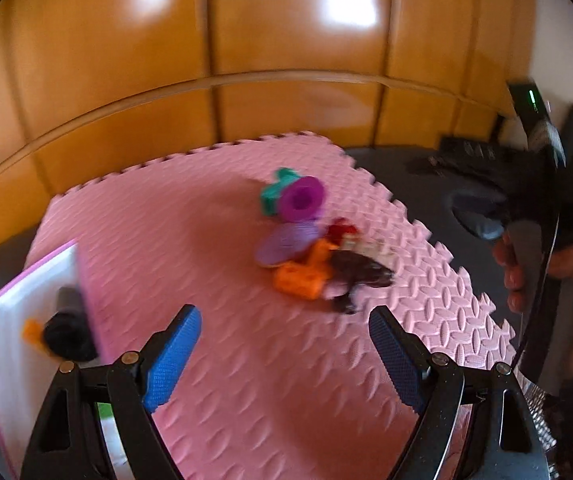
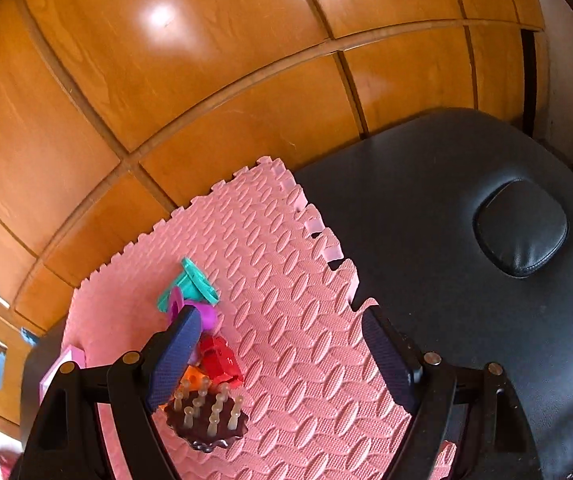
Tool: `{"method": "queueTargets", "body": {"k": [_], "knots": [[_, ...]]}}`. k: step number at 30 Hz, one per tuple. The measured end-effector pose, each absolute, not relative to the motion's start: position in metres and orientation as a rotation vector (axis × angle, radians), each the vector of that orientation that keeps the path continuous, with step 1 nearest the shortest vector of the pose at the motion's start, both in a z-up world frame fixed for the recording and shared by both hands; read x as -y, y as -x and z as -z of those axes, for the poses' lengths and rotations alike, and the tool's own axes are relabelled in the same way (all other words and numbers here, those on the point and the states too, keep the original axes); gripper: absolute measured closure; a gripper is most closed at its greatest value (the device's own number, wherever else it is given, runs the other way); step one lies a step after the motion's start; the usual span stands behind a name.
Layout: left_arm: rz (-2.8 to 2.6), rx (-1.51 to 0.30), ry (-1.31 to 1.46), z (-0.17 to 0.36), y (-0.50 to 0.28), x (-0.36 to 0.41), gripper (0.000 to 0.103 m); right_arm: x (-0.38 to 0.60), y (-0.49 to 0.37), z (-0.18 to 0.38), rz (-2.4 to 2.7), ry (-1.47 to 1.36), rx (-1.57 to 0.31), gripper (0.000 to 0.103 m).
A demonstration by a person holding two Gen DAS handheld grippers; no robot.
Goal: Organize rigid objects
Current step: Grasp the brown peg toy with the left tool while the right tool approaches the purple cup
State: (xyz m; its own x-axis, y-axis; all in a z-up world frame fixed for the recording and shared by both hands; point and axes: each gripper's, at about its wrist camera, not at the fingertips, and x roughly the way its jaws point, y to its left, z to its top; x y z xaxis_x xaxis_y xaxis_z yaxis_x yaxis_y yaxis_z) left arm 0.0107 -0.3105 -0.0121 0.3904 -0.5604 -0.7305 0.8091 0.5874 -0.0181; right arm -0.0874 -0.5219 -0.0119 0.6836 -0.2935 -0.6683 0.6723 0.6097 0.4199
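my left gripper (image 1: 282, 356) and right gripper (image 2: 280, 360) both agape, empty; toy pile (image 1: 306, 248) awaits sorting into pink box (image 1: 26, 320).

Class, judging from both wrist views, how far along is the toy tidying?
Done: a dark toy already lies in the pink-rimmed tray. In hand: nothing; the left hand-held gripper and the right hand-held gripper are open. Left: the toy pile on the pink mat.

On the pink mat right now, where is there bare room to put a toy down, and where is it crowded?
Bare mat lies between the toy pile and the pink-rimmed box, and also nearer, between the open left gripper fingers. The pile, from the teal piece to the brown cake, is crowded.
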Motion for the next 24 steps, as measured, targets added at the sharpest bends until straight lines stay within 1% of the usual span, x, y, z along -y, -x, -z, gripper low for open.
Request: {"method": "queueTargets", "body": {"k": [7, 10, 11, 14, 16, 17, 22, 24], "knots": [[0.996, -0.65, -0.484, 0.027, 0.006, 0.369, 0.017, 0.527, 0.092, 0.008, 0.578, -0.747, -0.573, 0.019], [1.014, -0.649, -0.523, 0.04, 0.004, 0.388, 0.016, 0.529, 0.093, 0.007, 0.57, -0.764, -0.568, 0.019], [1.016, -0.649, -0.54, 0.046, 0.002, 0.395, 0.014, 0.53, 0.093, 0.008, 0.569, -0.768, -0.568, 0.019], [1.006, -0.647, -0.559, 0.058, -0.002, 0.406, 0.014, 0.53, 0.093, 0.007, 0.562, -0.777, -0.565, 0.019], [1.01, -0.649, -0.546, 0.063, -0.006, 0.411, 0.027, 0.53, 0.093, 0.007, 0.559, -0.776, -0.563, 0.019], [1.028, -0.676, -0.536, 0.066, -0.009, 0.415, 0.04, 0.529, 0.092, 0.007, 0.558, -0.772, -0.566, 0.019], [1.036, -0.686, -0.51, 0.065, -0.004, 0.408, 0.04, 0.528, 0.089, 0.009, 0.552, -0.756, -0.583, 0.019], [1.035, -0.682, -0.487, 0.059, 0.001, 0.397, 0.042, 0.528, 0.089, 0.01, 0.552, -0.755, -0.588, 0.019]]}}
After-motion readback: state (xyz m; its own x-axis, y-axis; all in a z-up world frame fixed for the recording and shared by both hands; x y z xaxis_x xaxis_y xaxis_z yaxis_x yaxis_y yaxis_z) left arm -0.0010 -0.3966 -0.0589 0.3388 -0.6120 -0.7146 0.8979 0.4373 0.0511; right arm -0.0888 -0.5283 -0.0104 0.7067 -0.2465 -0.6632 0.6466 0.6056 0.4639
